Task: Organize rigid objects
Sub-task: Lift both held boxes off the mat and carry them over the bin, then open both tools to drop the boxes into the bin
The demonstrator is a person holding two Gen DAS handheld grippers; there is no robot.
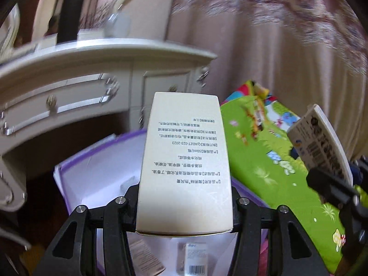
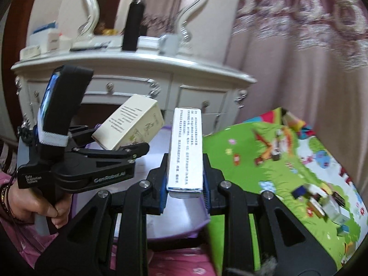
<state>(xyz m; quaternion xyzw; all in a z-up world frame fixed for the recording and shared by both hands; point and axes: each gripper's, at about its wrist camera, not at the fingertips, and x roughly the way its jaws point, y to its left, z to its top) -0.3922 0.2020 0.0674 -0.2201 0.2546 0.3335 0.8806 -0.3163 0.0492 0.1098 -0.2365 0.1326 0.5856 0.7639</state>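
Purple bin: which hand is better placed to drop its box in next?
Left, probably. Its tool holds the cream box directly over the bin; the right tool sits nearer the bin's edge.

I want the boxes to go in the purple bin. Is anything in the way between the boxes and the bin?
Nothing visible is in the way. The left gripper holds a cream box right above the open purple bin. The right gripper holds a narrow white box over the bin's edge, with only air below.
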